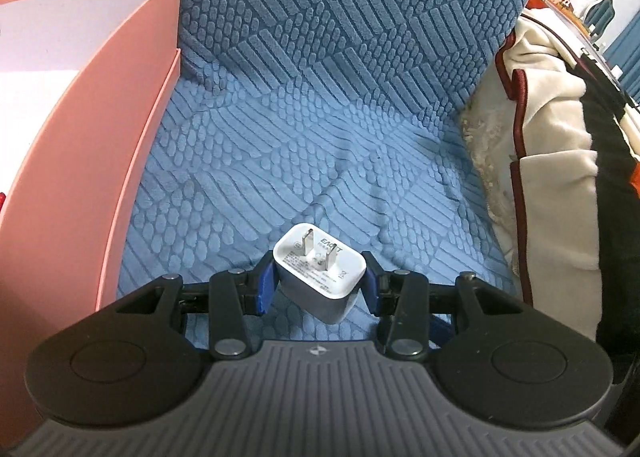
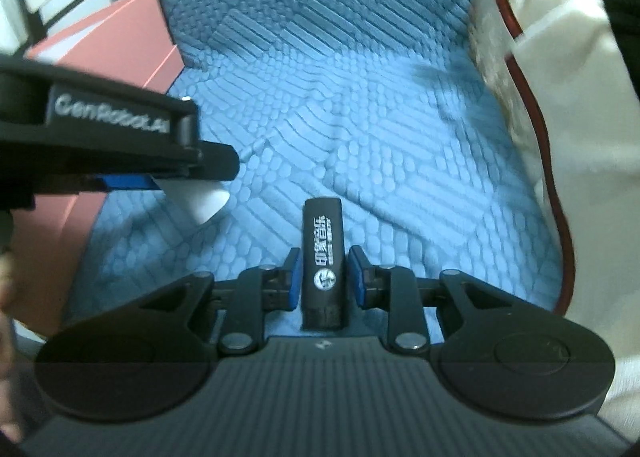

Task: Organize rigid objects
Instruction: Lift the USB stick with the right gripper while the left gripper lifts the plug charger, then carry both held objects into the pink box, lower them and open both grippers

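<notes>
left tool gripping the white charger | right tool a bit open around the black stick, not clamped | pink box close by, neither's in it yet

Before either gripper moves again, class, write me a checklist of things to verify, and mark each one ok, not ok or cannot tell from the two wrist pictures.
1. Left gripper grips the white charger on both sides: ok.
2. Charger prongs point away from the gripper, uncovered: ok.
3. Right gripper is closed on the black stick: not ok; gaps show beside both pads.
4. Whether the black stick rests on the blue cushion or is lifted: cannot tell.
5. Pink box is open on the left, within view: ok.
6. Room inside the pink box for both items: cannot tell.
</notes>
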Tool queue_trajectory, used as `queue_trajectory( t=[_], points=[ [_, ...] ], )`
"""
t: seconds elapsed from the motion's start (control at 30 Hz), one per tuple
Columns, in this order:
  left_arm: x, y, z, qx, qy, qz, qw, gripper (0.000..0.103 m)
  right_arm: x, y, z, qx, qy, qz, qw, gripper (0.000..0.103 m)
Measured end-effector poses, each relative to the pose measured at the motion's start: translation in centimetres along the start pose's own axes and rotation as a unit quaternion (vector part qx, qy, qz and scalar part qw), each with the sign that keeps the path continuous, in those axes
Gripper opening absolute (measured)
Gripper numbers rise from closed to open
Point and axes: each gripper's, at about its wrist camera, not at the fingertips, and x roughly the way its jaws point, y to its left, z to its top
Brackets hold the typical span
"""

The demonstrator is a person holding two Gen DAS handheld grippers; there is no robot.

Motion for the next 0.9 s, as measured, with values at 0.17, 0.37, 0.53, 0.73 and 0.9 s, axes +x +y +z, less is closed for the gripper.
queue_trajectory(
  t=[0.17, 0.37, 0.53, 0.73, 0.9],
  points=[
    [0.2, -0.1, 0.0, -0.017, 0.0, 0.007, 0.9998, 0.049, 0.2, -0.2, 0.4, -0.004, 0.001, 0.002, 1.0, 0.027],
    [-0.5, -0.3, -0.8, -0.036, -0.001, 0.014, 0.9992, 0.049, -0.2, -1.2, 0.8, 0.029, 0.006, 0.022, 0.999, 0.027],
    [-2.0, -0.9, -0.8, -0.038, -0.013, 0.027, 0.9988, 0.049, -0.9, -2.0, 1.0, 0.039, 0.007, 0.034, 0.999, 0.027],
    [-4.0, -1.1, -1.5, -0.043, -0.02, 0.036, 0.9982, 0.049, -2.1, -3.1, 1.4, 0.06, 0.006, 0.05, 0.997, 0.026],
    [-5.8, -1.7, -1.9, -0.039, -0.026, 0.044, 0.998, 0.049, -3.4, -2.7, 1.1, 0.05, 0.007, 0.054, 0.997, 0.026]
  ],
)
